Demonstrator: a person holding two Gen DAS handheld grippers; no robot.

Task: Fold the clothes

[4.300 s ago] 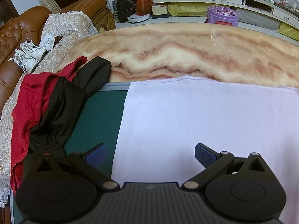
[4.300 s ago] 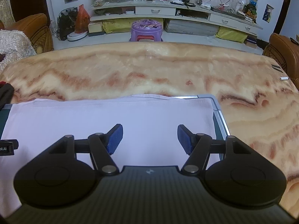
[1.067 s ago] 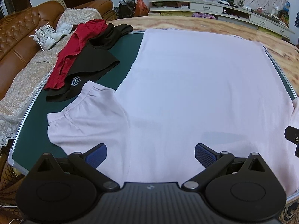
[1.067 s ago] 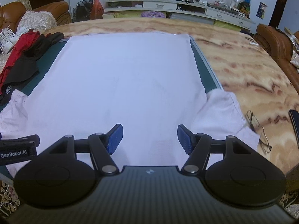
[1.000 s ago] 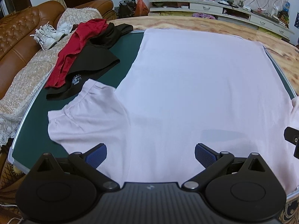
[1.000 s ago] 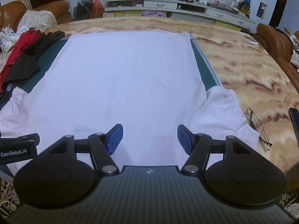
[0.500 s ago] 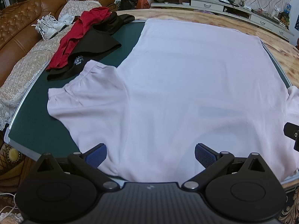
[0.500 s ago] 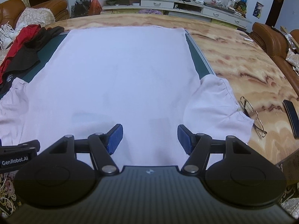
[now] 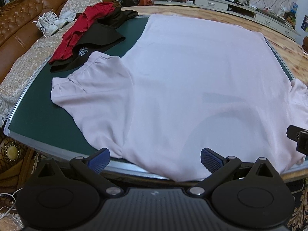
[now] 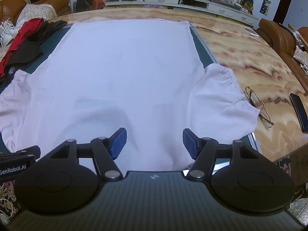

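**Pale shirt spread flat, both grippers above its near edge**

A pale lilac shirt (image 9: 182, 73) lies spread flat on a dark green mat (image 9: 44, 115) that sits on a marble-pattern table (image 10: 240, 44). Its body covers most of the mat. One short sleeve (image 9: 86, 80) lies on the green mat at the left, and the other sleeve (image 10: 221, 96) reaches over the mat's right edge onto the table. The near edge of the shirt hangs a little over the front rim of the mat.

The left gripper (image 9: 155, 158) is above this near edge, toward the left part of the shirt. Its blue fingers (image 9: 99, 159) stand wide apart and nothing is between them. The right gripper (image 10: 154, 143) is above the near edge toward the right side. Its fingers (image 10: 119, 142) are also apart and they hold nothing; the cloth lies under them.

At the far left of the mat there is a red garment (image 9: 84, 27) lying partly on a black garment (image 9: 96, 40); the black one touches the left sleeve. On the table, just beside the right sleeve, lies a pair of glasses (image 10: 259, 104), and near them a dark phone (image 10: 299, 111). White shoes (image 9: 48, 24) rest on a brown sofa (image 9: 17, 25) at the left
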